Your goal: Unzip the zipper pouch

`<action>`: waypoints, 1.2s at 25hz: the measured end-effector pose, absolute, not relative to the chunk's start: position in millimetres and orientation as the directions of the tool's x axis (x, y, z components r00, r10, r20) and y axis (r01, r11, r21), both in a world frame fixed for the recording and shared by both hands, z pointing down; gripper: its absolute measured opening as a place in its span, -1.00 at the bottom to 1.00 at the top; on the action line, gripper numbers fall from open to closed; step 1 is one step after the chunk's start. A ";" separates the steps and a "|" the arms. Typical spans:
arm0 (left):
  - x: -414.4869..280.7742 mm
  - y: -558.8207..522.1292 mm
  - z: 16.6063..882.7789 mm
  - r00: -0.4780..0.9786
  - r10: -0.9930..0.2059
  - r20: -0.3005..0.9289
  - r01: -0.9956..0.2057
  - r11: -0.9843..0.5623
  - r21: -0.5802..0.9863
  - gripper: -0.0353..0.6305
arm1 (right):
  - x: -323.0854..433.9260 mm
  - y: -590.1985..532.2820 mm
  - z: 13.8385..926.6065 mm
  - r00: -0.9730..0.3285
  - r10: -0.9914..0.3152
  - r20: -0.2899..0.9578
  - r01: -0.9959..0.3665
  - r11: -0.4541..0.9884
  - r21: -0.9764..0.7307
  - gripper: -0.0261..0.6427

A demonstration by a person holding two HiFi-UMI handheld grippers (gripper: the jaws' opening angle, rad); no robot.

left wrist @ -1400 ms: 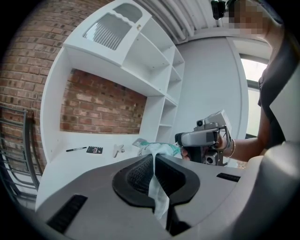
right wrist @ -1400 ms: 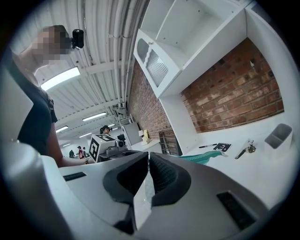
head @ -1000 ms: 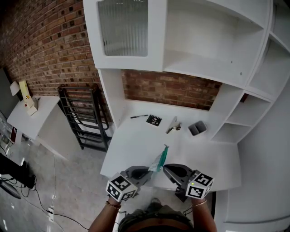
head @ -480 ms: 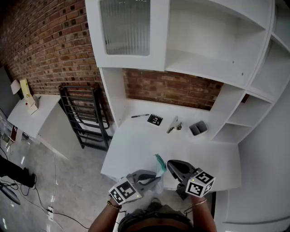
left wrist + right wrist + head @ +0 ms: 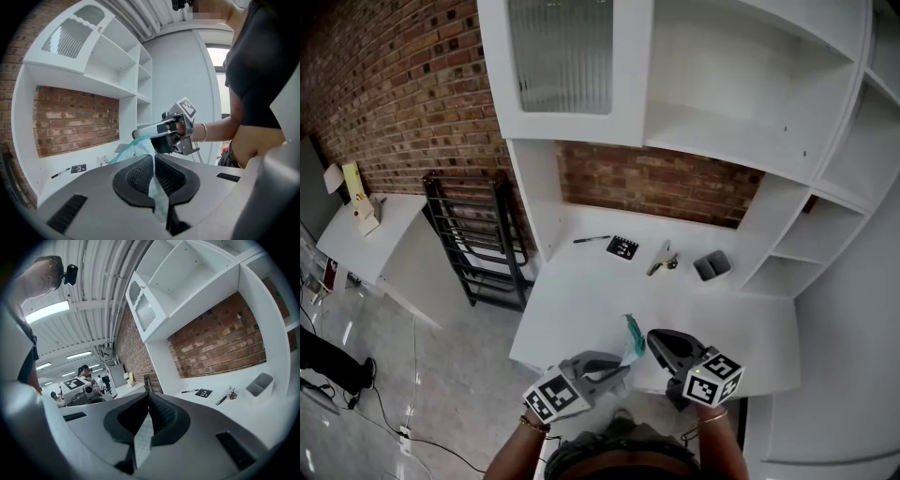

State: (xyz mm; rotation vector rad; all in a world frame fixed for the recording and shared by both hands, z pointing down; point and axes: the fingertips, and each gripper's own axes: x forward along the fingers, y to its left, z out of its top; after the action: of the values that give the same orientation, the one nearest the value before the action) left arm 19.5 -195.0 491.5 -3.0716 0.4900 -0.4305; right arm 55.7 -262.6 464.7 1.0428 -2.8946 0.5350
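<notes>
The zipper pouch (image 5: 632, 336), teal and pale, is held clear of the tabletop (image 5: 581, 300), above its near edge, between the two tongs. The left tongs (image 5: 625, 367) are closed on a fold of its fabric, which is pinched between the pads. The right tongs (image 5: 650, 336) are closed on a thin pale strip of it; whether that strip is fabric or zipper pull cannot be told. A pen (image 5: 591, 240), a marker card (image 5: 622, 247) and a grey cup (image 5: 712, 265) are set along the far edge.

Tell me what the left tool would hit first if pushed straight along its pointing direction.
Probably the right tool, almost dead ahead of the left tool in the left gripper view, past the zipper pouch that both tools are shut on. Depth is unclear, but nothing else shows between them.
</notes>
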 end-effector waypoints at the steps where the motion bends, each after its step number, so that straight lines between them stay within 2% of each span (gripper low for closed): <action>1: 19.3 -194.6 490.4 0.915 -0.303 0.265 -0.303 -0.952 -0.043 -0.87 | 56.8 -264.4 465.5 -0.771 -0.622 0.136 -0.629 0.713 -0.310 -0.91; 30: 5.3 -201.3 495.5 0.908 -0.323 0.266 -0.337 -0.941 0.010 -0.87 | 86.4 -289.9 477.2 -0.721 -0.664 0.198 -0.692 0.679 -0.246 -0.91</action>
State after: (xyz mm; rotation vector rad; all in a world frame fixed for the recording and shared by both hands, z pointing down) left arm 5.3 -201.3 495.5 -3.1228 0.5407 -0.4210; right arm 86.4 -289.9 477.2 1.1307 -2.7927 0.4674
